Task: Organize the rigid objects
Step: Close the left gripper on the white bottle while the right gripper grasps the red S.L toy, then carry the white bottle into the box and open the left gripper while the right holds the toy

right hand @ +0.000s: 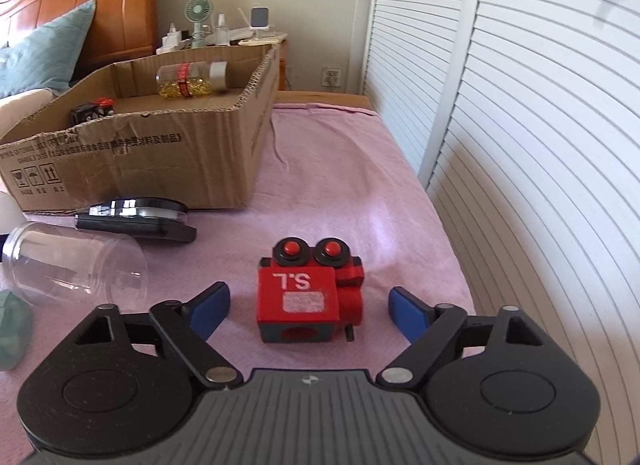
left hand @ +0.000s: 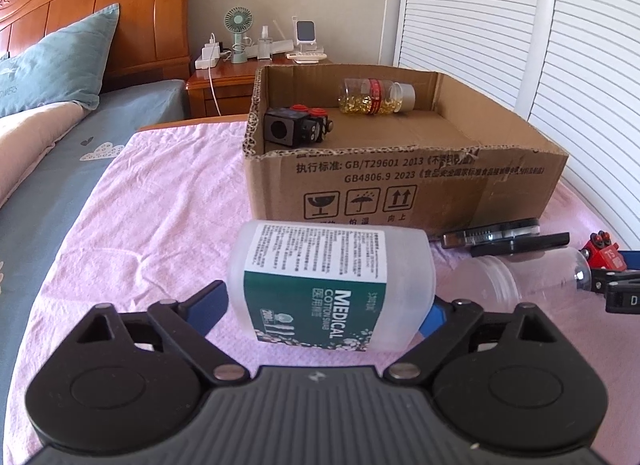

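The cotton swab tub [left hand: 332,289] lies on its side on the pink cloth [left hand: 152,201], between the blue pads of my left gripper [left hand: 326,311]. The left pad [left hand: 210,305] sits against the tub's base end; the right pad [left hand: 434,315] is mostly hidden behind the other end, so I cannot tell whether it presses.

The red block toy [right hand: 310,297] stands between the pads of my right gripper [right hand: 310,311]. These jaws are spread, with cloth visible on both sides of the toy.

From the toy, a clear jar [right hand: 76,265] lies at 9 o'clock and a black flat case [right hand: 136,221] at 10 o'clock. The cardboard box [left hand: 400,185] stands at 12 o'clock from the tub. Inside it, a capsule bottle [left hand: 376,97] lies against the far wall and a black block toy [left hand: 296,127] sits in the near-left corner.
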A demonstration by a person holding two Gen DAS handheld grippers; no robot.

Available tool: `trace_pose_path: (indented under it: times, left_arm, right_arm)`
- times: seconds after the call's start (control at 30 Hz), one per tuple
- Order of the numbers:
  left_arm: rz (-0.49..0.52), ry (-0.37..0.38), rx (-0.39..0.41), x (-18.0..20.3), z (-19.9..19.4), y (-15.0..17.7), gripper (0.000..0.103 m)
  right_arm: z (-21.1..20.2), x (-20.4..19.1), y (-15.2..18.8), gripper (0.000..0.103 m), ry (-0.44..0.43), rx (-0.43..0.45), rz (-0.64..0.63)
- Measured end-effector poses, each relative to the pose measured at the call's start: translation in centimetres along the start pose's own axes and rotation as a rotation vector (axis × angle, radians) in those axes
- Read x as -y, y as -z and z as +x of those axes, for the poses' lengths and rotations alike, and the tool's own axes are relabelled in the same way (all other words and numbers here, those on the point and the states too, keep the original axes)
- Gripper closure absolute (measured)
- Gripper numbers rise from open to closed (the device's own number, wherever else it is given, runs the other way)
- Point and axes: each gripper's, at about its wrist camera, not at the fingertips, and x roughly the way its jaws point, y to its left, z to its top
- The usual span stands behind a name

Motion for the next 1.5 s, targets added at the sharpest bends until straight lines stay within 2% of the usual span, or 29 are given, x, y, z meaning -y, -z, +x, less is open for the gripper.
trace_pose_path:
  times: [0.07,0.23,0.4,0.57,0.77,1.03,1.2,1.5]
  left_arm:
    - [0.001,0.008,-0.002,0.1,0.0,0.0,0.017]
    - [0.007,0.0,0.006,0.3,-0.2,-0.2,0.018]
    - [0.003,0.004,0.015,0.2,-0.6,-0.4,0.019]
    - [0.004,0.003,0.004,0.1,-0.6,-0.6,0.02]
    - [0.026,0.027,-0.023,-0.1,-0.5,-1.2,0.02]
    - [0.145,0.088,-0.058,-0.1,-2.0,-1.9,0.02]
    - [0.183,0.135,-0.085,-0.6,-3.4,-2.9,0.02]
    - [0.24,0.186,-0.023,-0.5,-5.9,-8.0,0.02]
  right_arm:
    - [-0.1,-0.1,-0.1,0.02,-0.003,0.006,-0.008]
    - [-0.2,-0.1,-0.1,0.028,-0.007,0.016,-0.008]
    - [-0.3,-0.1,-0.1,0.03,-0.001,0.017,-0.014]
    - [-0.5,-0.1,-0.3,0.043,-0.002,0.013,-0.025]
    - [-0.8,-0.1,-0.5,0.043,-0.01,-0.004,-0.034]
    - [-2.5,-0.1,-0.9,0.044,-0.031,-0.007,-0.071]
    - [-4.3,-0.3,-1.6,0.044,-0.06,0.013,-0.084]
    - [-7.7,-1.4,-4.1,0.044,-0.133,0.094,-0.118]
